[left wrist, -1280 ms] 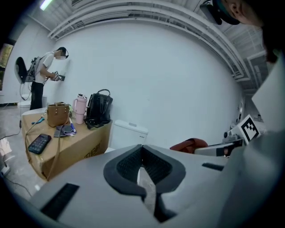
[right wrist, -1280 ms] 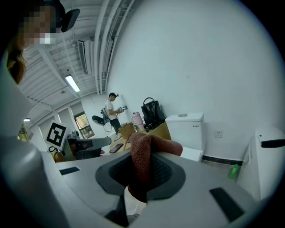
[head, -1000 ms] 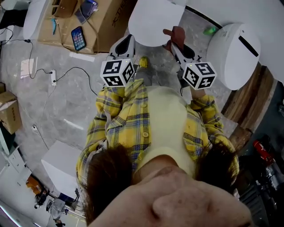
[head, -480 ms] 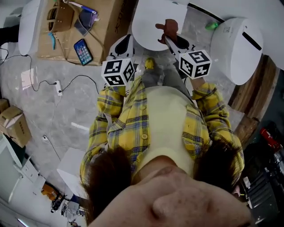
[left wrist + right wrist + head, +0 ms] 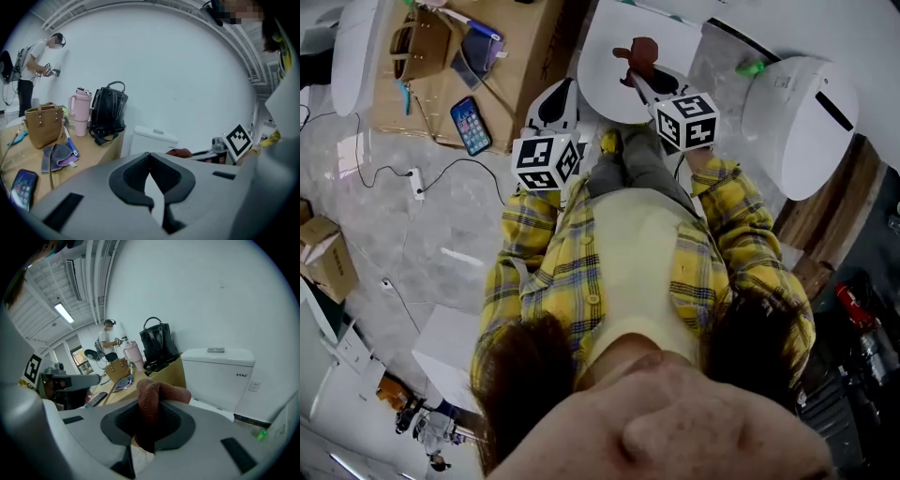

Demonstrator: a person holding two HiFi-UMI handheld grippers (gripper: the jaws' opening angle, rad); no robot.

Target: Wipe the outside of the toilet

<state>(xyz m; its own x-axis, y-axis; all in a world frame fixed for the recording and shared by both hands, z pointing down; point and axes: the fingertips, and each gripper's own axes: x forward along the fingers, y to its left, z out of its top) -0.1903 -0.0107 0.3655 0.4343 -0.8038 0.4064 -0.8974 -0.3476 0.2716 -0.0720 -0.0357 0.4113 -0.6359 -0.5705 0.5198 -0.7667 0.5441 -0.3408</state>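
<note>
Over the closed white lid of the toilet (image 5: pixel 605 42), the right gripper (image 5: pixel 639 82) clamps a rust-brown cloth (image 5: pixel 637 52) between its jaws. The left gripper (image 5: pixel 551 101) hangs just beside the toilet, its jaws pressed together with nothing between them.

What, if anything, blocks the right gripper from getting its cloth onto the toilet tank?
Probably nothing, so likely yes. The right gripper, shut on the reddish cloth, hangs over the closed toilet lid, and the toilet tank stands ahead with open space between.
</note>
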